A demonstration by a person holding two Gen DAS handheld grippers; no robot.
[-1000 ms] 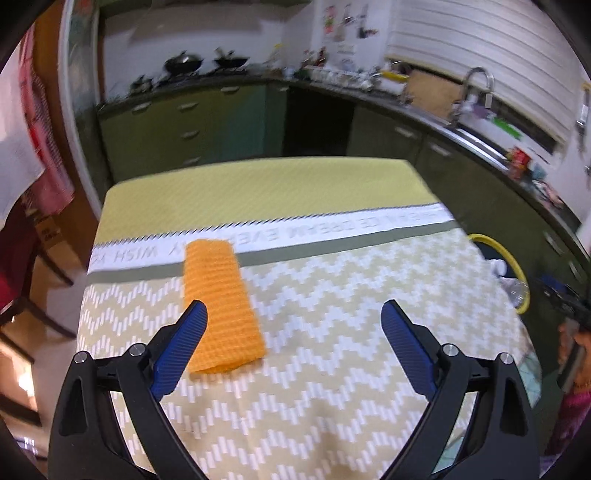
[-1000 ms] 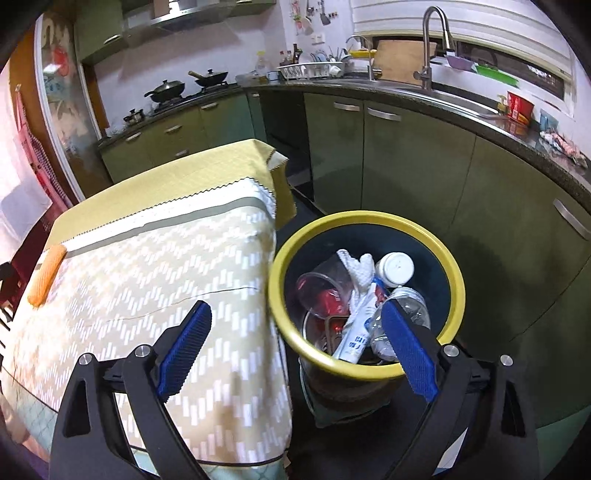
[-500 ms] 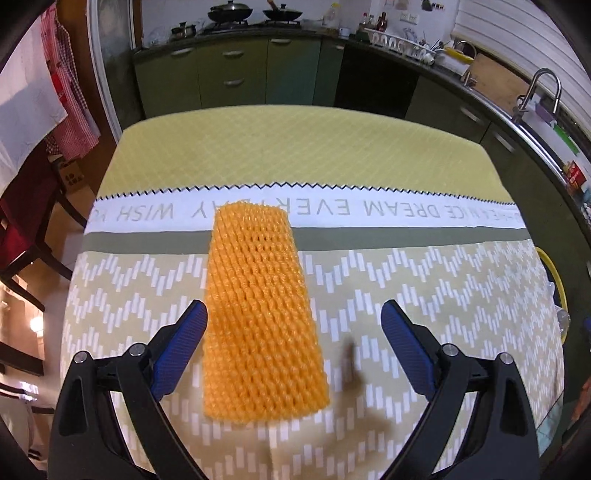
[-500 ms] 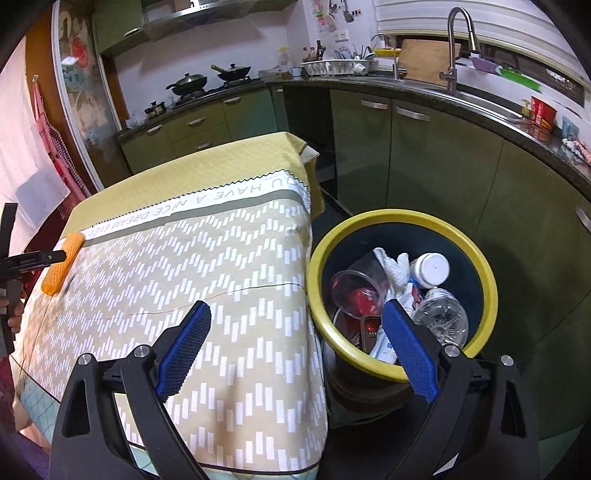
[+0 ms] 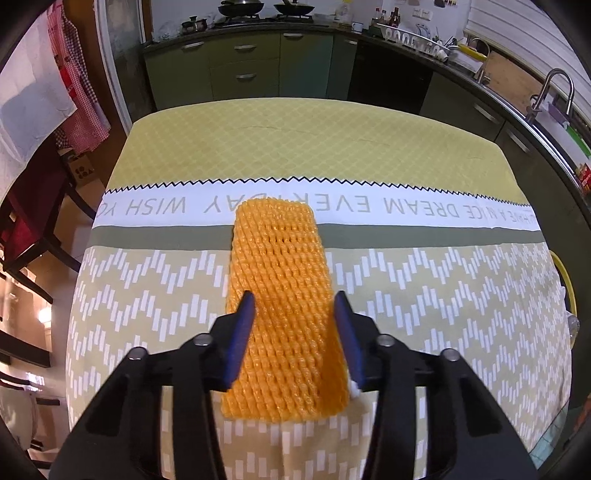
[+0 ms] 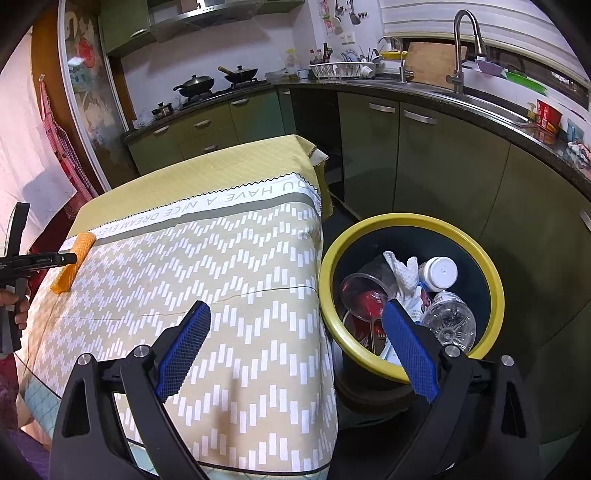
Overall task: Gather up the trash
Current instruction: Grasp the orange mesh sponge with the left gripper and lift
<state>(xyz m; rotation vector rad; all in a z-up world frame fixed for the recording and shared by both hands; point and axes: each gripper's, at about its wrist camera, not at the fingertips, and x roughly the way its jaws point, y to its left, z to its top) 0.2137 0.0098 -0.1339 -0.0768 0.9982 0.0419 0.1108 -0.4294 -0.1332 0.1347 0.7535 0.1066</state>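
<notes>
An orange foam net sleeve lies flat on the table's patterned cloth. My left gripper straddles its near half, blue pads against both long sides, shut on it. The sleeve also shows at the table's far left in the right wrist view, with the left gripper's fingers on it. My right gripper is open and empty, above the table's right edge, beside the yellow-rimmed bin, which holds bottles, a cup and crumpled paper.
Green kitchen cabinets and a dark counter with a sink curve behind the bin. A stove with pans stands at the back. A dark chair is left of the table. The bin's rim shows at the table's right.
My left gripper moved forward over the orange sleeve and its jaws closed onto the sleeve's sides. My right gripper drew back from the bin toward the table, still open.
</notes>
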